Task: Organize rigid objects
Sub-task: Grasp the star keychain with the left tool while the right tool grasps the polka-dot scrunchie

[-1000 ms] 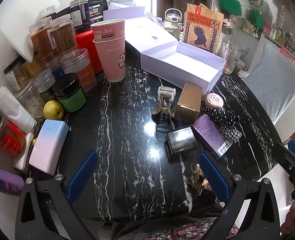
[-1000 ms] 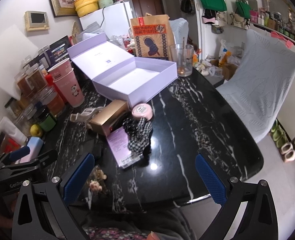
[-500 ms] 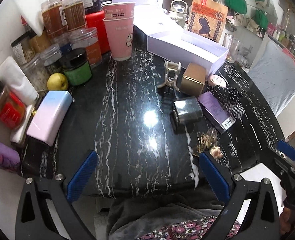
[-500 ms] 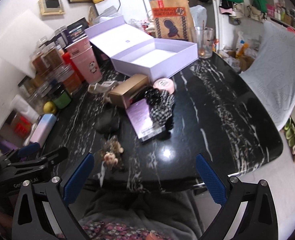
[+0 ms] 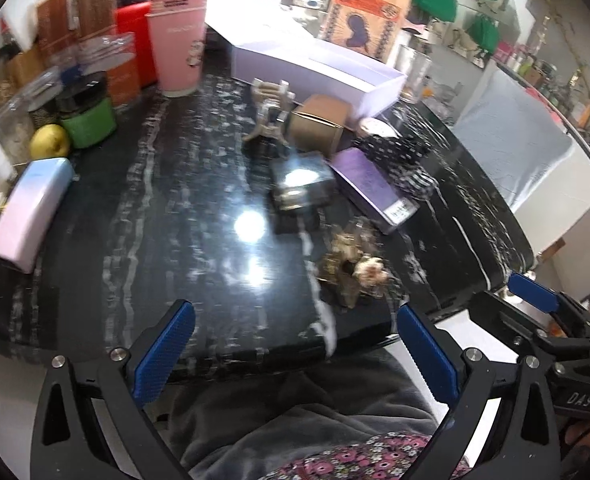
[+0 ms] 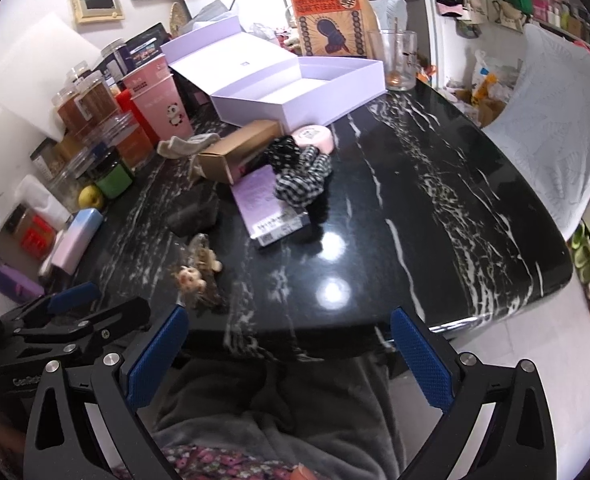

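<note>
An open lilac box (image 6: pixel 295 92) (image 5: pixel 315 68) stands at the back of the black marble table (image 6: pixel 415 208). In front of it lie a brown carton (image 5: pixel 319 124) (image 6: pixel 239 150), an eyelash curler (image 5: pixel 271 116), a dark shiny box (image 5: pixel 301 186), a purple flat box (image 5: pixel 373 192) (image 6: pixel 267 204), a pink round tin (image 6: pixel 313 136), a checked scrunchie (image 6: pixel 301 172) and a small doll clip (image 5: pixel 355 268) (image 6: pixel 199 272). My left gripper (image 5: pixel 293 356) and right gripper (image 6: pixel 289 360) are both open and empty, held off the table's near edge above the person's lap.
Jars (image 5: pixel 87 36), a green-banded jar (image 5: pixel 91 118), a yellow fruit (image 5: pixel 49 144), pink cups (image 5: pixel 181 36) and a pastel case (image 5: pixel 31 208) line the left side. A paper bag (image 6: pixel 331 16) and a glass (image 6: pixel 399 60) stand behind the box. A covered chair (image 6: pixel 555 128) is at right.
Both grippers have pulled back toward the person, off the table's near edge; the table objects now look farther away. Nothing on the table has moved.
</note>
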The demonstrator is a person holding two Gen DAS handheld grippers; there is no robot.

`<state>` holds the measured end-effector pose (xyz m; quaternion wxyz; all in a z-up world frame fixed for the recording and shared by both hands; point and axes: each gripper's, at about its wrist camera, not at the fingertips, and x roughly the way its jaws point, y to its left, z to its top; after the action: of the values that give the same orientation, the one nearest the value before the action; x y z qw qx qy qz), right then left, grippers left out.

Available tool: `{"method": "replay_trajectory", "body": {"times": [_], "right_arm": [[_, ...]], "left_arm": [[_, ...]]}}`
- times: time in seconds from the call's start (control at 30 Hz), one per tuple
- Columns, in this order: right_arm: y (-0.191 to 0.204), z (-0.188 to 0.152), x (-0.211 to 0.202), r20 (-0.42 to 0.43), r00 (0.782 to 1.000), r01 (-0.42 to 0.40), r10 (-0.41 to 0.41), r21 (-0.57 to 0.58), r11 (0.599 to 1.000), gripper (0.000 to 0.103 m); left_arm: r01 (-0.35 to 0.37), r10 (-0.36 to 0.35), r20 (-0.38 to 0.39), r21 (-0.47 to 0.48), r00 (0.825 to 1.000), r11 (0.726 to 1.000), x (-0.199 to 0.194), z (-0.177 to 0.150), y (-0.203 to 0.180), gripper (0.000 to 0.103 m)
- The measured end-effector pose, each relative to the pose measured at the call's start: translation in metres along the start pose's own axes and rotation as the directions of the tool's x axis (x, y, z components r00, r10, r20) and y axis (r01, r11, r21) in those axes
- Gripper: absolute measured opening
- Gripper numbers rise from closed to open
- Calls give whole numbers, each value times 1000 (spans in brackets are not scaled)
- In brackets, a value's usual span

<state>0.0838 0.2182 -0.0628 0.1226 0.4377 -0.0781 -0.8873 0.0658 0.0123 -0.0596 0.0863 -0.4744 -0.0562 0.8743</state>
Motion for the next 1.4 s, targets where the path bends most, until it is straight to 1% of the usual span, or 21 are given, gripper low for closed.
{"method": "replay_trajectory", "body": {"times": [0.1, 0.27, 0.3, 0.4, 0.43, 0.47, 0.5, 0.53, 0.57, 0.6, 0.7, 0.8, 0.9, 1.03, 1.1, 1.17, 1.2, 1.27, 1.3, 1.37, 1.4], "right_arm": [[-7, 0, 2, 2, 1000, 12, -12, -1, 1000, 103], [-18, 2, 5, 9, 1000, 20, -20, 3, 1000, 103], [-20, 3, 6, 8, 1000, 19, -19, 7, 1000, 103], [-28, 5, 10, 5, 1000, 16, -16, 22, 1000, 103], [-29, 6, 11, 3, 1000, 16, -16, 25, 1000, 103], [-31, 7, 13, 1, 1000, 15, -15, 29, 999, 103], [-31, 8, 15, -1, 1000, 14, -14, 32, 999, 103], [-32, 10, 17, -2, 1000, 13, -13, 34, 999, 103], [-32, 12, 19, -2, 1000, 12, -12, 34, 999, 103], [-33, 13, 20, -2, 1000, 10, -10, 33, 999, 103], [-31, 21, 26, 4, 1000, -6, 6, 25, 1000, 103], [-28, 31, 31, 20, 1000, -24, 24, 14, 1000, 103], [-23, 44, 36, 55, 998, -40, 41, -15, 999, 103], [-14, 64, 44, 91, 994, -50, 55, -62, 997, 102], [-9, 72, 49, 96, 993, -63, 71, -87, 994, 95], [-2, 79, 54, 94, 991, -79, 90, -117, 990, 82], [1, 82, 57, 90, 991, -87, 99, -129, 988, 78], [6, 88, 66, 74, 990, -106, 117, -143, 984, 65], [8, 89, 69, 69, 990, -114, 125, -149, 982, 62], [11, 94, 78, 60, 990, -118, 129, -162, 980, 51], [12, 94, 81, 61, 990, -114, 126, -162, 980, 50]], "left_arm": [[24, -24, -10, 17, 1000, 1000, 11, 0, -8, 98], [68, -67, -64, 18, 996, 998, 34, 3, -19, 84], [71, -69, -70, 20, 995, 997, 37, 4, -21, 82], [64, -61, -55, 54, 997, 996, 40, 7, -28, 80], [67, -64, -59, 58, 996, 996, 43, 8, -30, 77], [47, -43, -48, 69, 998, 997, 44, 8, -34, 72], [32, -29, -43, 76, 999, 997, 44, 9, -35, 64], [-3, 6, -35, 93, 999, 996, 46, 9, -38, 50], [-56, 59, -26, 122, 998, 991, 47, 10, -42, 42], [-70, 74, -23, 134, 997, 989, 48, 10, -43, 39], [-41, 44, -22, 119, 999, 992, 49, 13, -37, 39], [-48, 50, -12, 109, 999, 993, 48, 15, -30, 39], [-36, 36, 2, 79, 999, 996, 40, 16, -18, 39], [-73, 70, 49, 50, 996, 996, 27, 20, -5, 39], [-78, 77, 56, 11, 995, 997, 22, 23, 6, 39], [-73, 74, 56, -27, 996, 997, 21, 26, 17, 39], [-74, 76, 58, -38, 995, 997, 21, 28, 21, 39], [-85, 89, 64, -50, 994, 995, 24, 32, 26, 39], [-92, 96, 66, -56, 993, 994, 25, 34, 29, 39], [-94, 99, 63, -67, 993, 993, 28, 38, 33, 39], [-93, 98, 60, -77, 993, 993, 30, 39, 36, 39]]}}
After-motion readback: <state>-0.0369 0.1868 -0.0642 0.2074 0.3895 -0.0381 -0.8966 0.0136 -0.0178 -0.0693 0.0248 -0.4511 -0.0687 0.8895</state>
